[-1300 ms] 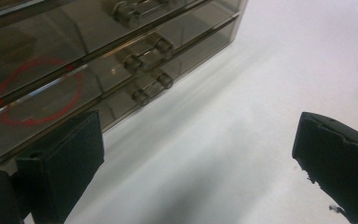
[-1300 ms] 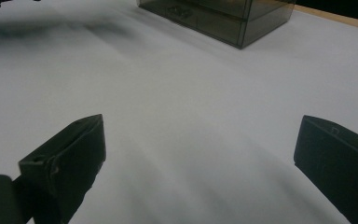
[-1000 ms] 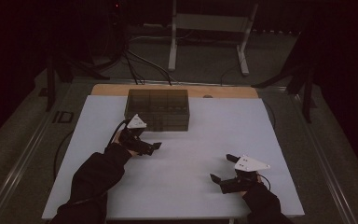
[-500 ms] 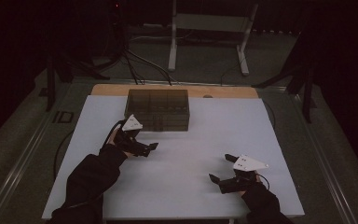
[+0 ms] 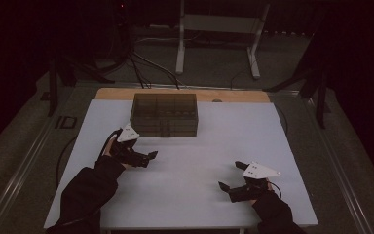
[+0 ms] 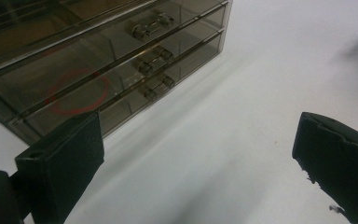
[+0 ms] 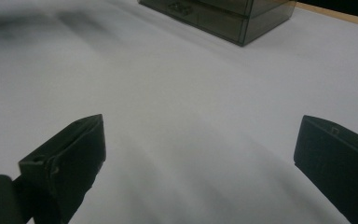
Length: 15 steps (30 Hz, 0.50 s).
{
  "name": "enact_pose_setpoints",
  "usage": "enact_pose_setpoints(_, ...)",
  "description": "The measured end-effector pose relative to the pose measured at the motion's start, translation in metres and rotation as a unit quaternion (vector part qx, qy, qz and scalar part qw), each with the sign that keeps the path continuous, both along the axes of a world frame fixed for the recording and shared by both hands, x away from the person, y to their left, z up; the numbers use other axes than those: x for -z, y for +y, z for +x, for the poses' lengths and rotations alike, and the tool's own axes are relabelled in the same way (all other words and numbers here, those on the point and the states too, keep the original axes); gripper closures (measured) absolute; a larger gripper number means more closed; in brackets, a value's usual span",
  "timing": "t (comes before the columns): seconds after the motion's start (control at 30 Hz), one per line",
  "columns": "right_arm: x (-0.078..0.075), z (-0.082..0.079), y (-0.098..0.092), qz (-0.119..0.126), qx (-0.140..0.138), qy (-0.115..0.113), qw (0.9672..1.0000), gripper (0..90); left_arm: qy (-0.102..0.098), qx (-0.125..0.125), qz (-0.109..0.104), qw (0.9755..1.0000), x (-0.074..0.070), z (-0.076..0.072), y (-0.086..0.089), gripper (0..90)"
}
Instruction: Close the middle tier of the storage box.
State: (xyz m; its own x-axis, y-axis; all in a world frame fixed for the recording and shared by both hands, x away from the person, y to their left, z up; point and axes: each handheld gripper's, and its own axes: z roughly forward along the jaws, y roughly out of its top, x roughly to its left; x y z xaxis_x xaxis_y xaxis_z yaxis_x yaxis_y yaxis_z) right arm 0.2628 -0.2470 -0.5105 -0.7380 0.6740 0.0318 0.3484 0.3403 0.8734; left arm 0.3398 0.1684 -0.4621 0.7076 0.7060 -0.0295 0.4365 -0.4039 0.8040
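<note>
Smoky clear drawer box (image 5: 164,114) stands near the far edge of the white worktop (image 5: 233,141), roughly centred left of the midline, with its three stacked drawers and small handles (image 6: 153,26) facing the person. A red ring (image 6: 77,91) shows through the lowest drawer front in the left gripper view. Left gripper (image 5: 148,157) hovers just in front of the box's front-left corner, near but not touching; jaws wide apart, nothing between them. Right gripper (image 5: 230,178) is low over the worktop near the front right, well apart from the box; jaws also spread wide and empty. Broad bare white surface lies between the two grippers and to the right of the box, out to the right edge. A strip of bare wood (image 5: 233,95) shows behind the white sheet at the far edge. Room is dark; a white metal frame (image 5: 219,29) and cables (image 5: 141,63) stand on the floor beyond the worktop.
</note>
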Motion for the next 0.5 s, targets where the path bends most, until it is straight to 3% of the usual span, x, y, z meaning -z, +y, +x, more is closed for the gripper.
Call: enact_pose_setpoints(0.5,0.0,0.0,0.0,-0.002,-0.001,-0.001,1.0,2.4,-0.007,-0.009,-0.005,0.9999,-0.002,-0.02,0.015,3.7)
